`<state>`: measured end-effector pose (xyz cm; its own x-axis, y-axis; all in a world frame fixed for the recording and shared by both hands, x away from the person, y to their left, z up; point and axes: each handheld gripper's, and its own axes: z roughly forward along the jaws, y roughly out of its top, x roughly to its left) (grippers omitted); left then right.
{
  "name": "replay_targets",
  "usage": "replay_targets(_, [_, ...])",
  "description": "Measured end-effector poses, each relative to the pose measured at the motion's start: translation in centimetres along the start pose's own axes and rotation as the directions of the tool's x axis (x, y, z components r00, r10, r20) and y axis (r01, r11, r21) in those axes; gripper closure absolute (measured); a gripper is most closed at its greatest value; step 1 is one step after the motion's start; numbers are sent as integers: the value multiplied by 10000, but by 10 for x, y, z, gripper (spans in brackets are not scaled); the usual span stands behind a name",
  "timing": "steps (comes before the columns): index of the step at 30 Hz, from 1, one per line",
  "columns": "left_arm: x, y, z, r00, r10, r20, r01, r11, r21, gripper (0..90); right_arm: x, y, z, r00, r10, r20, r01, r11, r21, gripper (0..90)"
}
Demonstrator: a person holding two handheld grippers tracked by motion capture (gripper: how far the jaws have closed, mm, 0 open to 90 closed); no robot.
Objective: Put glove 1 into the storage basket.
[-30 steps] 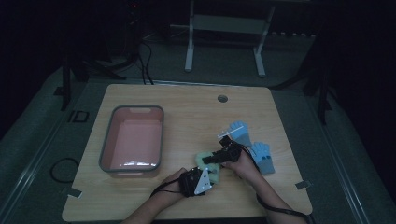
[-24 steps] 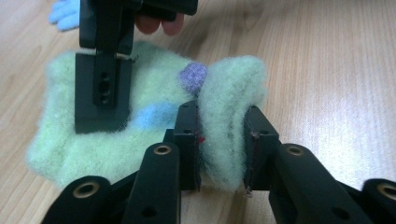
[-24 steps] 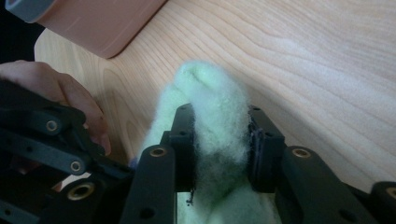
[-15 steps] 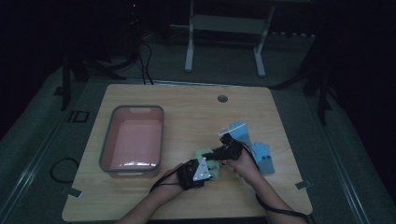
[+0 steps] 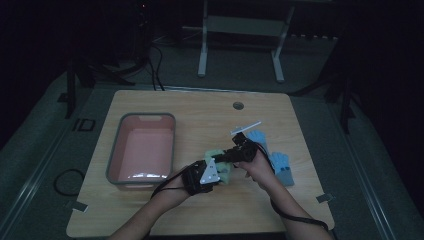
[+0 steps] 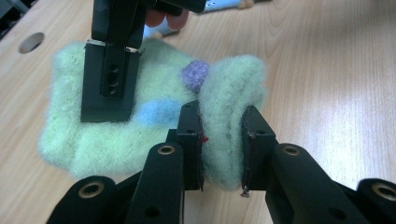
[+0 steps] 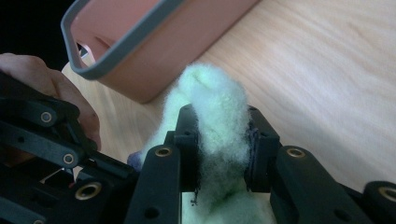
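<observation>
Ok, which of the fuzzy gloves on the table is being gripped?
The pale green glove, pinched by both the left gripper and right gripper; the blue gloves lie untouched.

Left claw (image 6: pixel 220 149) pinches a fold of fuzzy green cloth (image 6: pixel 116 135) on wooden tabletop (image 6: pixel 327 70); other claw (image 6: pixel 109 79) presses cloth's far side.
</observation>
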<state>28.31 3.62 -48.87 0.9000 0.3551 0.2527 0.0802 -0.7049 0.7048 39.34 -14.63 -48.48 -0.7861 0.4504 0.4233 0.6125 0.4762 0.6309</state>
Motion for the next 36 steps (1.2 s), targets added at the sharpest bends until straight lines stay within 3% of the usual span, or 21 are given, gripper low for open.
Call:
replay_targets(8, [10,0,-26,9991,-24,-431,25,10000,17,742,17,29,3,9990,-444,-84,443,9990,-85,713])
replay_targets(12, [15,-2,-40,9976,158,-679,-146,9997,181,746,28,41,7,9974,-702,-128,702,9975,-7,714])
replay_targets(17, [22,-5,-54,9958,87,-907,-56,9994,347,747,39,60,15,9954,-931,-222,930,9957,-24,715])
replay_targets(25, [37,-17,-79,9928,-175,-1181,239,9983,534,750,54,89,32,9920,-1193,-420,1198,9928,95,716])
replay_targets(36, [46,-40,-104,9860,-273,-1643,406,9961,781,750,74,115,62,9875,-1416,-690,1440,9891,312,715])
